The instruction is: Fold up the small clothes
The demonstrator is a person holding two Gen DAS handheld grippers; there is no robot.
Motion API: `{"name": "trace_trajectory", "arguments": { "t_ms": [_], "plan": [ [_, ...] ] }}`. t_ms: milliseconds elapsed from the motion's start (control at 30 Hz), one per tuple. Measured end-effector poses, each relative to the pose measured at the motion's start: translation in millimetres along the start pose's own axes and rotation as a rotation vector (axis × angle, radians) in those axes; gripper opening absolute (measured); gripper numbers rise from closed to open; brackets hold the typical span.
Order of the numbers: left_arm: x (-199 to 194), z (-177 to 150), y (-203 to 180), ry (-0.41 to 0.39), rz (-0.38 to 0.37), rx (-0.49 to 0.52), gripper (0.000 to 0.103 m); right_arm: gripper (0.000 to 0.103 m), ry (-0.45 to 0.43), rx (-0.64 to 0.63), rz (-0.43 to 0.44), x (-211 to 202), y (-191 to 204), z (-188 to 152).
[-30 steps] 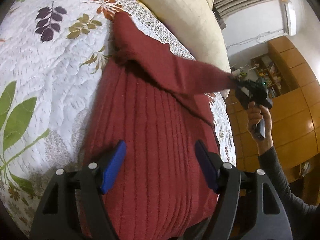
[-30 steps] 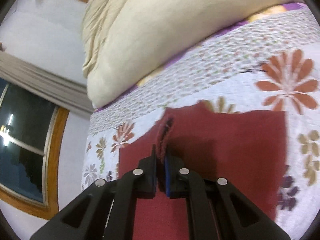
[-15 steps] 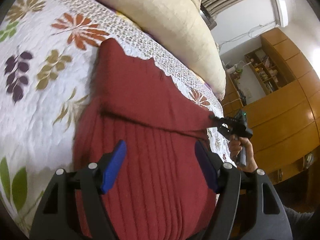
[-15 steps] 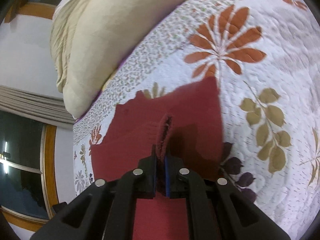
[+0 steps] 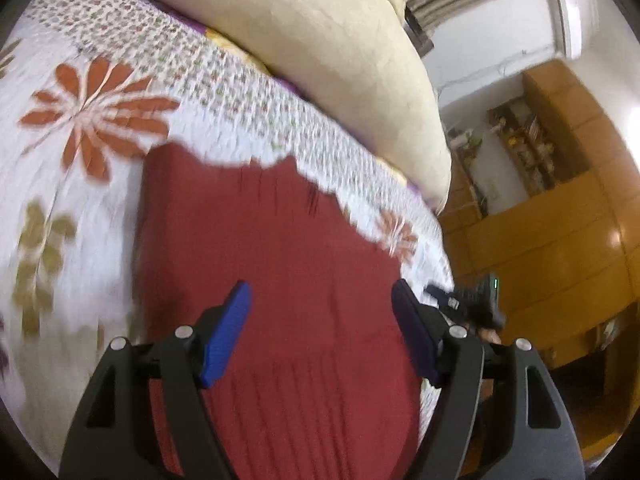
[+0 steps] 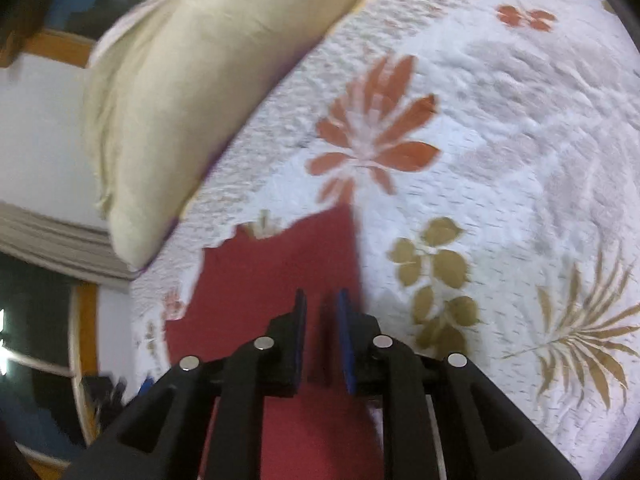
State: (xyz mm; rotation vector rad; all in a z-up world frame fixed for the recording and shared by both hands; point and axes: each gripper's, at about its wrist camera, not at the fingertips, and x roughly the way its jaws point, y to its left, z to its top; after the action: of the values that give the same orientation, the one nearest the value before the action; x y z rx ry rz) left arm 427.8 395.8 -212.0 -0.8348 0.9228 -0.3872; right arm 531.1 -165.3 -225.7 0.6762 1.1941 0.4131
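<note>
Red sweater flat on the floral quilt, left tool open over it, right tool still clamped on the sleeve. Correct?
Not quite. In the right wrist view the right tool stands slightly open, with a gap between its pads and no fabric in it. The rest holds: the red sweater lies flat on the floral quilt, the left tool open over it.

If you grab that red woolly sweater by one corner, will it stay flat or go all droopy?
Probably droopy. The red ribbed knit sweater lies limp and folded over itself, following the white flowered quilt, so it looks soft, not stiff. Its ribbed knit likely grips rather than slips. It seems fairly thick, so perhaps a bit heavy for its size.
</note>
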Motion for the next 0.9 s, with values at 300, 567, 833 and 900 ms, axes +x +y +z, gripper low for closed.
{"name": "trace_trajectory", "arguments": {
  "t_ms": [300, 567, 833, 900],
  "plan": [
    [66, 52, 68, 0.047, 0.161, -0.117, 0.056, 0.014, 0.122, -0.017, 0.058, 74, 2, -11],
    [57, 54, 75, 0.045, 0.156, -0.113, 0.051, 0.014, 0.087, -0.016, 0.058, 60, -7, -1],
    [44, -20, 75, 0.142, 0.131, -0.023, 0.025, 0.000, 0.162, -0.059, 0.089, 69, -8, -38],
    [32, -18, 75, 0.106, 0.126, -0.050, 0.041, 0.003, 0.136, -0.023, 0.083, 57, -11, -36]
  ]
}}
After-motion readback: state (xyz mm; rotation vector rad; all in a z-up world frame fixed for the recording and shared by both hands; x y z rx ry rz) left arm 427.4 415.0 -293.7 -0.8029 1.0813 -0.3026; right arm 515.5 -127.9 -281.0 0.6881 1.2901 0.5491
